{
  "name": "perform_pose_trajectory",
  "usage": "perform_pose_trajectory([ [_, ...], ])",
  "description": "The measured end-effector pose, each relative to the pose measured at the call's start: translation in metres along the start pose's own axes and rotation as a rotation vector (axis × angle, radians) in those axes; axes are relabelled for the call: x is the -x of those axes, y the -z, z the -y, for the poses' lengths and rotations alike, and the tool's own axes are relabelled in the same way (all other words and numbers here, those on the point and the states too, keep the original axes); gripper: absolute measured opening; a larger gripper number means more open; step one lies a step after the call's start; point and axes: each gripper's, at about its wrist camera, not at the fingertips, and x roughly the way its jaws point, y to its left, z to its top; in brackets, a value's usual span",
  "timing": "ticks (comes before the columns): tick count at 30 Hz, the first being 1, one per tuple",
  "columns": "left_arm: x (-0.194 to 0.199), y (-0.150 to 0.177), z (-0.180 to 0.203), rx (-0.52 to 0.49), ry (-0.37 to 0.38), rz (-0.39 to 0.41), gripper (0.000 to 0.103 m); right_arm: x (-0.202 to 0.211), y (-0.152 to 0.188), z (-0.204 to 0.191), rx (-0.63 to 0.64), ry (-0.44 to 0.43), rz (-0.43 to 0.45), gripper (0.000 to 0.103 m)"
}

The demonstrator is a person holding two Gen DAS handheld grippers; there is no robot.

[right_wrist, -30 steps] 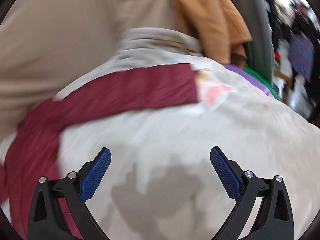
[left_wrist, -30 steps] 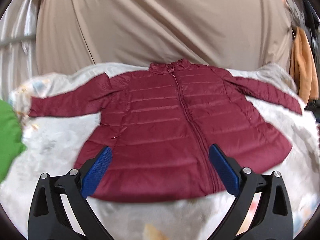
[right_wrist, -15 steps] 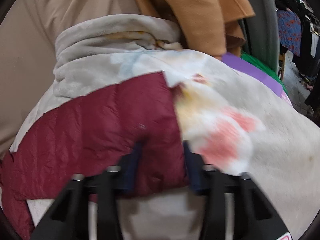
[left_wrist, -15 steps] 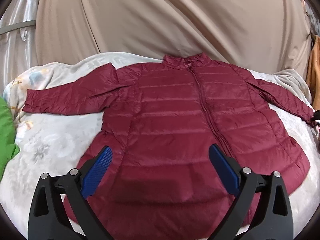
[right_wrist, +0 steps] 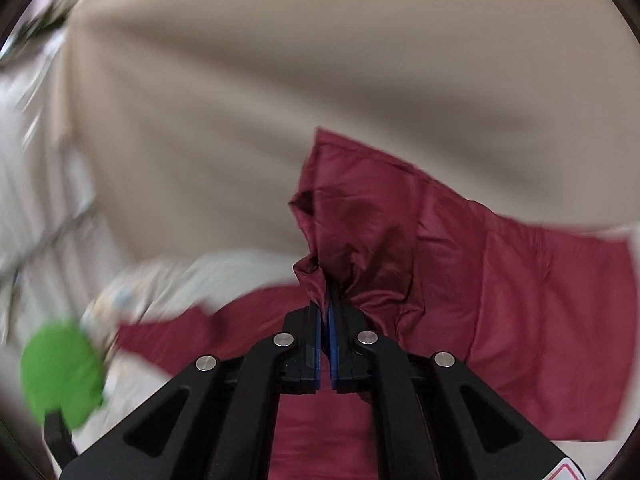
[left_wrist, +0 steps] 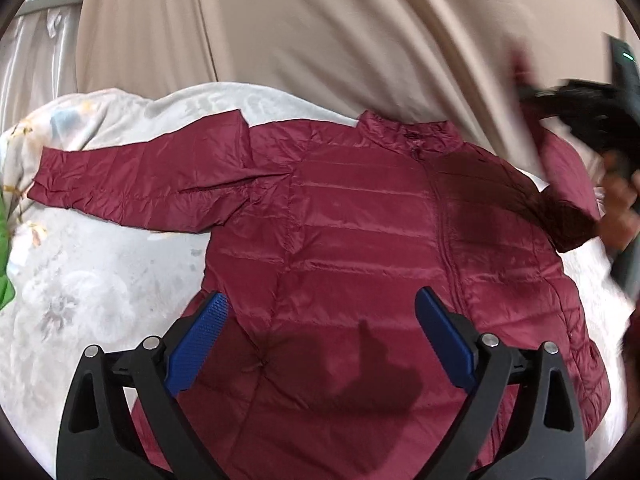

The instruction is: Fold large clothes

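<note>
A dark red quilted jacket [left_wrist: 360, 240] lies front up on a pale floral blanket [left_wrist: 80, 288], collar away from me, its left sleeve [left_wrist: 132, 176] stretched out flat. My left gripper [left_wrist: 320, 344] is open and empty, hovering above the jacket's lower hem. My right gripper [right_wrist: 325, 300] is shut on the jacket's right sleeve [right_wrist: 360, 216] and holds it lifted above the body of the jacket. It also shows at the right edge of the left wrist view [left_wrist: 592, 120], blurred, with the sleeve [left_wrist: 568, 184] folded inward under it.
A beige draped cloth [left_wrist: 360, 40] hangs behind the blanket. A bright green garment [right_wrist: 60, 372] lies at the blanket's left end. A pale curtain [left_wrist: 36, 60] hangs at the far left.
My right gripper closed on the right sleeve's cuff, then lifted it and swung it inward over the jacket. My left gripper moved closer over the jacket's hem and stayed open.
</note>
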Motion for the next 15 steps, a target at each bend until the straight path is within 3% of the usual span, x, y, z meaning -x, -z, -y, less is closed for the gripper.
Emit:
perform_pose_trajectory([
  [2, -0.007, -0.002, -0.006, 0.015, 0.012, -0.019, 0.093, -0.049, 0.030, -0.041, 0.091, -0.017, -0.105, 0.015],
  [4, -0.018, -0.005, -0.015, 0.046, 0.044, -0.054, 0.093, -0.072, 0.053, -0.063, 0.148, -0.013, -0.164, 0.025],
  [7, -0.031, -0.010, -0.028, 0.102, 0.101, -0.092, 0.092, -0.056, 0.068, -0.071, 0.187, -0.033, -0.143, 0.035],
  [9, -0.041, -0.016, -0.035, 0.141, 0.140, -0.113, 0.092, -0.025, 0.060, -0.049, 0.172, -0.031, -0.102, 0.052],
  [11, -0.052, -0.023, -0.038, 0.175, 0.177, -0.135, 0.092, 0.008, 0.059, -0.019, 0.138, 0.007, -0.065, 0.059],
  [15, -0.096, -0.039, -0.036, 0.270, 0.281, -0.227, 0.092, 0.059, 0.067, 0.061, 0.000, 0.171, -0.054, 0.061],
])
